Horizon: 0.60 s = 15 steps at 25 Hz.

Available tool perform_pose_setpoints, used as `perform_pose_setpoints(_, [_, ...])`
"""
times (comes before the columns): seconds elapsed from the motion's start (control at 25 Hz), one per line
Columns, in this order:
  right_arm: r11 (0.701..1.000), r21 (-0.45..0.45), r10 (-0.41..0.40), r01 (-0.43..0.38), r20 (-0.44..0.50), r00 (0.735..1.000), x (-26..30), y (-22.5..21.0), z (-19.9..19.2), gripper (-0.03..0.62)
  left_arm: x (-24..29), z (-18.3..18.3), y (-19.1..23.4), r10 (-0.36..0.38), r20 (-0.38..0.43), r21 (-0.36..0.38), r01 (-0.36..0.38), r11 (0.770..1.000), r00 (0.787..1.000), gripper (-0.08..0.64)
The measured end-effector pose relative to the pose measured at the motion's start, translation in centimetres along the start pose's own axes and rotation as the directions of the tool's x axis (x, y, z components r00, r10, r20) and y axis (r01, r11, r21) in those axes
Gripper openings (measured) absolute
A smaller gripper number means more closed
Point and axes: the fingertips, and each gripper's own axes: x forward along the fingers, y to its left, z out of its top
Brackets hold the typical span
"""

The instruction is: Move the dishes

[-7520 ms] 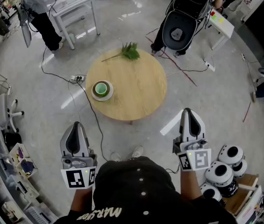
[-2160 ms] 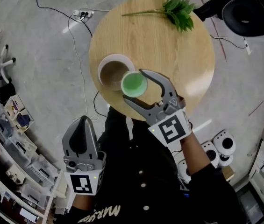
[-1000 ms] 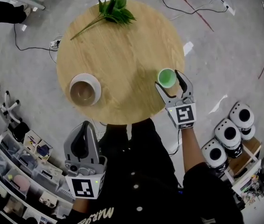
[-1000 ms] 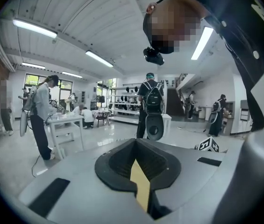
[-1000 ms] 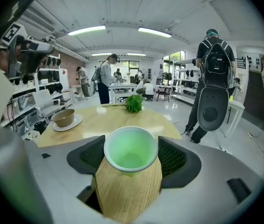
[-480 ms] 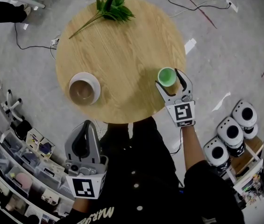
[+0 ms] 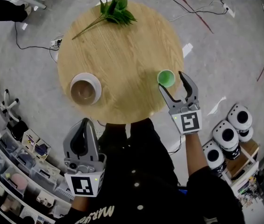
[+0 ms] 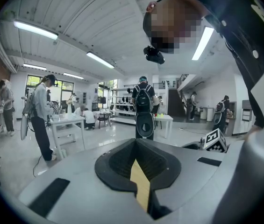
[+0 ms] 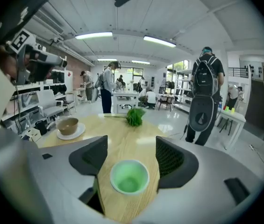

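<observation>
- The left gripper (image 7: pixel 82 124) hangs low beside the person's body, off the table (image 7: pixel 122 45). Its jaws are pressed together on nothing, and it appears to play no part in this step.
- The brown bowl (image 7: pixel 83 90) sits on its white saucer (image 7: pixel 97 97) near the table's left edge, with no gripper near it. It is probably the dish left to move.
- The green cup (image 7: pixel 166 78) stands upright and empty on the wood near the right edge, well apart from the bowl. Its placing looks done.
- The right gripper (image 7: pixel 171 81) hovers over the cup with its jaws spread, having just closed a little. The cup shows between them, but the pads are clear of it, so the gripper carries nothing.
</observation>
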Motion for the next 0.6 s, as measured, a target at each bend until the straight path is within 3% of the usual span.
perform_pose_setpoints(0.16, [0.998,-0.02,0.062,-0.06,0.078,0.995,-0.3,2.7,5.8,0.21,-1.7,0.6,1.7,0.049,0.02,-0.009,-0.048,0.999,0.999,0.011])
perform_pose_setpoints(0.32, [0.968,-0.022,0.251,-0.251,0.026,0.968,1.5,8.3,7.5,0.085,-4.0,1.2,3.7,0.12,0.053,-0.032,-0.118,0.992,0.991,0.011])
perform_pose_setpoints(0.44, [0.917,-0.019,0.395,-0.398,-0.098,0.913,3.8,14.0,6.8,0.083,-6.0,0.8,5.3,0.185,0.031,-0.079,-0.183,0.98,0.982,0.011])
perform_pose_setpoints(0.6, [0.877,0.058,0.48,-0.477,-0.166,0.862,7.3,20.6,6.1,0.083,-8.6,0.3,7.7,0.265,0.028,-0.111,-0.26,0.959,0.964,0.011])
